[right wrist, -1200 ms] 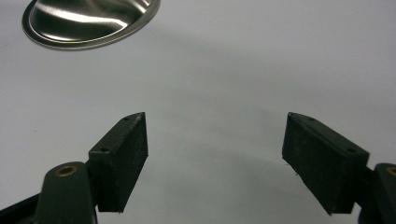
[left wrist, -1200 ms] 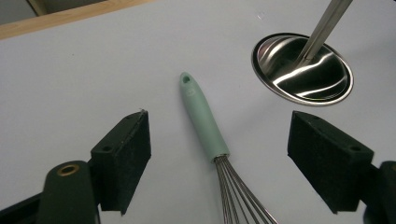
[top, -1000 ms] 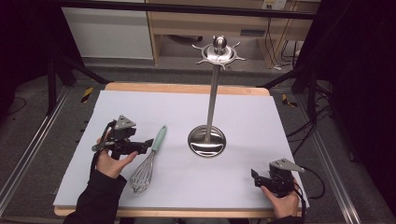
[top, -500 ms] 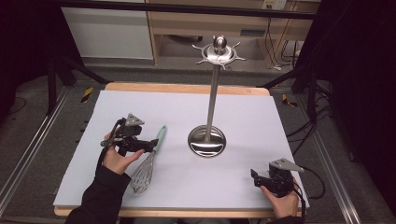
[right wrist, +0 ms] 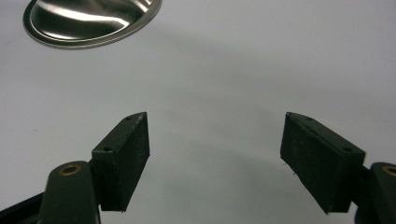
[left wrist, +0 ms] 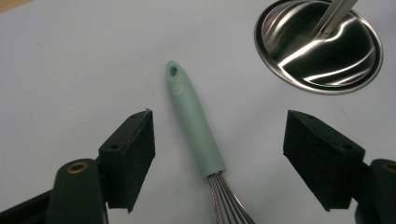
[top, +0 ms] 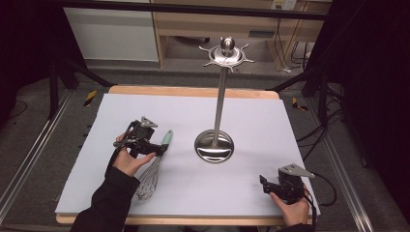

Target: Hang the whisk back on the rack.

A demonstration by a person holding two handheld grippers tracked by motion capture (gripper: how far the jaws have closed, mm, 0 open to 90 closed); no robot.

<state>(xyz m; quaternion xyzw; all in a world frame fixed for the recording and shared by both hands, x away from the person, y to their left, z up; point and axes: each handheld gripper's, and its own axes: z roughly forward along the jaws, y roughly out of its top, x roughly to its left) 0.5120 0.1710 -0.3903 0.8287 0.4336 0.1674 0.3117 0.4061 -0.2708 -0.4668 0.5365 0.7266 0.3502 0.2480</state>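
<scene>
While the whisk (left wrist: 196,126) lay flat on the tabletop (top: 251,121) beside the stand (top: 215,145), the left gripper (left wrist: 217,154) was held spread astride its handle, untouched; the right gripper (right wrist: 215,158) was spread too.

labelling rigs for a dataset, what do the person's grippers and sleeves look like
Both the left gripper and right gripper are black, each topped by a grey three-cornered plate, with two blocky black jaws on brass-eyed arms. A dark long sleeve covers the left forearm.

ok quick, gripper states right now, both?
Left gripper: open, jaws straddling the whisk handle, not gripping.
Right gripper: open, holding nothing.
</scene>
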